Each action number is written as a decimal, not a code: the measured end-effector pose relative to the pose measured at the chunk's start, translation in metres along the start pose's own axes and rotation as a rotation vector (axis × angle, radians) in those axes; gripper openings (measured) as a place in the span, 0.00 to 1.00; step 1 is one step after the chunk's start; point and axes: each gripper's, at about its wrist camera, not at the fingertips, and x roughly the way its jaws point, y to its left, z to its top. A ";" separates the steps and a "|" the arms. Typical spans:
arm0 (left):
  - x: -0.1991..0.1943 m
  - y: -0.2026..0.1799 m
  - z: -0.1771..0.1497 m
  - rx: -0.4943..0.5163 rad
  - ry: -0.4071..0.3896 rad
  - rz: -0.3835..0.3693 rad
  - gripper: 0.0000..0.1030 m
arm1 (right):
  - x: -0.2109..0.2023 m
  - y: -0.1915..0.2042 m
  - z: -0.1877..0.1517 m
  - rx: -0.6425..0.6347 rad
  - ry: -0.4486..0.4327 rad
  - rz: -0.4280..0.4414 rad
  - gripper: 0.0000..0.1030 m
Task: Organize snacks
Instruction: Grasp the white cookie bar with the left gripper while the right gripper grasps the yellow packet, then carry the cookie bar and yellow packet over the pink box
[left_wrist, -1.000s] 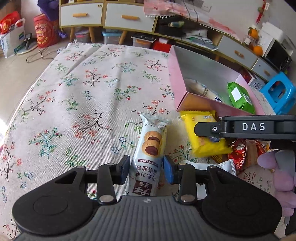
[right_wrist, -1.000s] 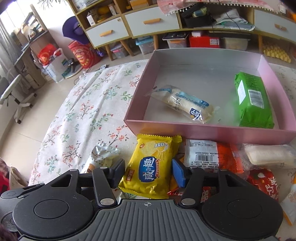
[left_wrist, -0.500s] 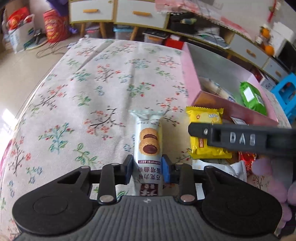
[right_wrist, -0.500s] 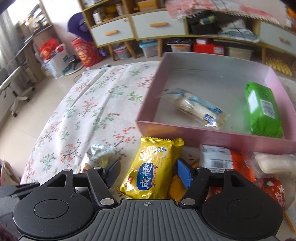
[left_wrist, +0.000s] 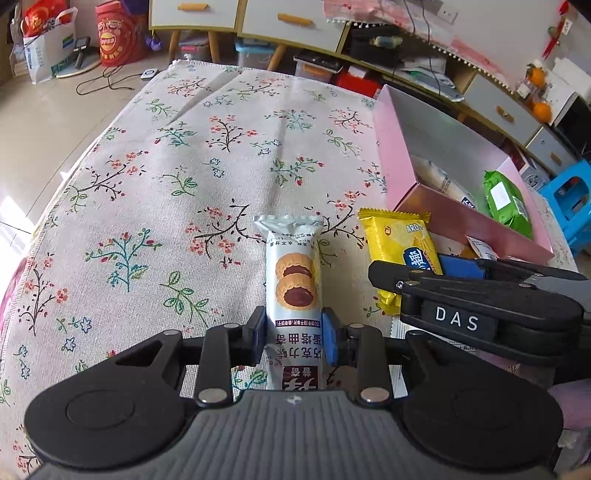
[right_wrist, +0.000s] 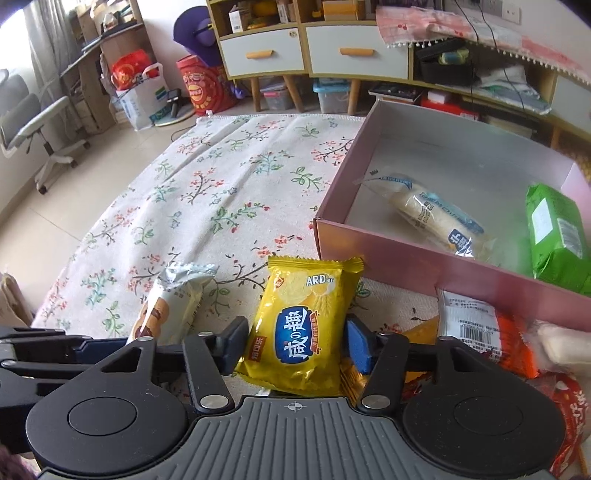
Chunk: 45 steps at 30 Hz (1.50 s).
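Observation:
A white cookie pack (left_wrist: 293, 273) lies lengthwise on the floral cloth, and my left gripper (left_wrist: 293, 339) is shut on its near end, pads pressing both sides. Just to its right, my right gripper (right_wrist: 295, 343) is closing on a yellow snack pack (right_wrist: 306, 314), both pads touching its edges. The left wrist view shows that yellow pack (left_wrist: 399, 243) pinched in the right gripper's fingers (left_wrist: 384, 275). The pink box (right_wrist: 406, 251) stands right behind it, holding a clear-wrapped white roll (right_wrist: 436, 218) and a green pack (right_wrist: 554, 229).
More snacks are piled to the right in front of the box: an orange and white pack (right_wrist: 480, 325), a pale pack (right_wrist: 561, 343) and a red pack (right_wrist: 565, 406). The floral cloth (left_wrist: 147, 184) stretches away to the left. A blue stool (left_wrist: 569, 199) stands beyond the table.
My left jaws closed onto the cookie pack, which now lies straight between them. The right jaws widened around the yellow pack, then narrowed until they touch it, and the gripper rolled slightly.

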 end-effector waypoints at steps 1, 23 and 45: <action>-0.001 0.001 0.000 -0.003 0.001 -0.002 0.27 | -0.001 0.000 0.000 0.009 0.001 -0.002 0.51; -0.027 -0.016 0.019 -0.119 -0.091 -0.142 0.26 | -0.084 -0.103 0.005 0.298 -0.084 0.128 0.51; 0.086 -0.111 0.131 -0.010 -0.129 -0.262 0.26 | -0.034 -0.215 0.071 0.501 -0.210 0.146 0.51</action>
